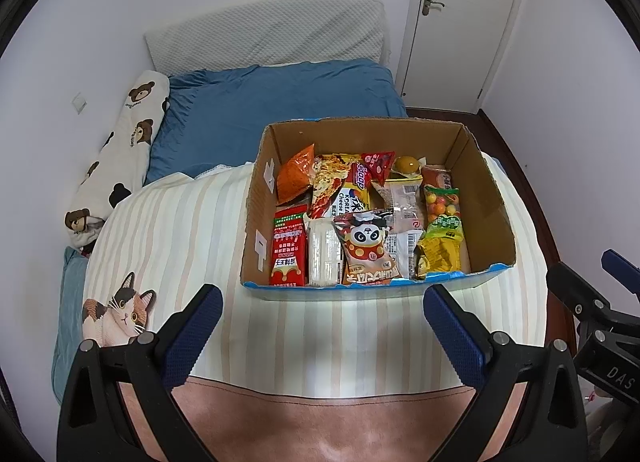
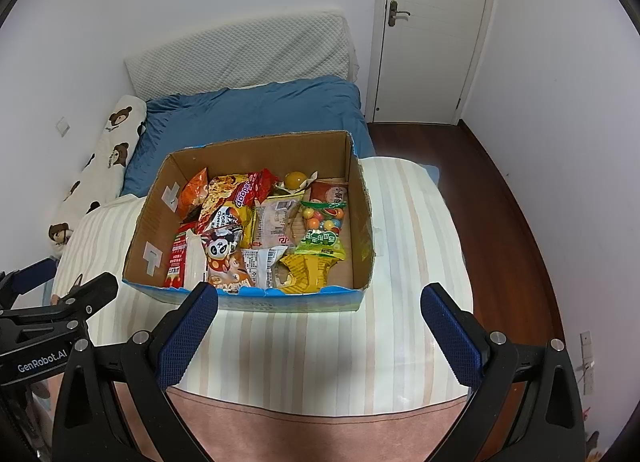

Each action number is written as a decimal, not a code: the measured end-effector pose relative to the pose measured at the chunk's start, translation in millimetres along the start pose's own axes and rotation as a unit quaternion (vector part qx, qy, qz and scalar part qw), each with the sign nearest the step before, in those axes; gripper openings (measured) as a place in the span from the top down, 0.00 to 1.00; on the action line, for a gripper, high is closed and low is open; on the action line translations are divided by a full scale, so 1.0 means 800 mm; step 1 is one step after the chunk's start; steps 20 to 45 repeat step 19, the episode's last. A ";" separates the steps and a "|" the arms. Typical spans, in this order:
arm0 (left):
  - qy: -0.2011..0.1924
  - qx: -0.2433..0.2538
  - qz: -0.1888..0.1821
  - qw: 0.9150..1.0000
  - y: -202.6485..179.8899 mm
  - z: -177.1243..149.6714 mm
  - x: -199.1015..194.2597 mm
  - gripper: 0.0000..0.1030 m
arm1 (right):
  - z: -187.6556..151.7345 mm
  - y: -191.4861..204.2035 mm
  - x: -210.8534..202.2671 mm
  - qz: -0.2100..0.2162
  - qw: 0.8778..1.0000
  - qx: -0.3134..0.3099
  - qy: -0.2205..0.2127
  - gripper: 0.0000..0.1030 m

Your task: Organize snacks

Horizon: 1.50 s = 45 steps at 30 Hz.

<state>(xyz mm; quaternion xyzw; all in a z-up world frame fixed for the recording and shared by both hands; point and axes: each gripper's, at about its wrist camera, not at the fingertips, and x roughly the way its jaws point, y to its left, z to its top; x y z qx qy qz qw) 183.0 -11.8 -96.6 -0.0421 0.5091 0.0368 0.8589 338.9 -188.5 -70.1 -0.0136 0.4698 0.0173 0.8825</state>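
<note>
Both my claws hang empty, left gripper point(image 1: 322, 304) and right gripper point(image 2: 318, 302) spread wide; at twelve o'clock the cardboard box point(image 2: 362, 218) of snacks point(image 2: 276, 222) sits on the striped blanket point(image 2: 320, 346).

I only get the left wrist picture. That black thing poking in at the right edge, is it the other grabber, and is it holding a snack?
Observer: Yes, that's the right gripper. Its fingers are spread wide with nothing between them, just short of the box.
Operator: What's on the ground over on that side?
Observer: Dark wood floor beside the bed, and a white wall plate low on the right wall.
Operator: Does my own grabber have a name on it?
Observer: Yes. The left gripper carries a label reading GenRobot.AI on its body.
</note>
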 end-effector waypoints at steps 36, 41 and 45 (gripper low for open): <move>-0.002 -0.001 -0.001 1.000 0.002 -0.006 0.003 0.00 | -0.004 0.000 0.001 0.000 1.000 -0.001 0.002 0.00; -0.002 -0.001 -0.001 1.000 0.002 -0.006 0.003 0.00 | -0.004 0.000 0.001 0.000 1.000 -0.001 0.002 0.00; -0.002 -0.001 -0.001 1.000 0.002 -0.006 0.003 0.00 | -0.004 0.000 0.001 0.000 1.000 -0.001 0.002 0.00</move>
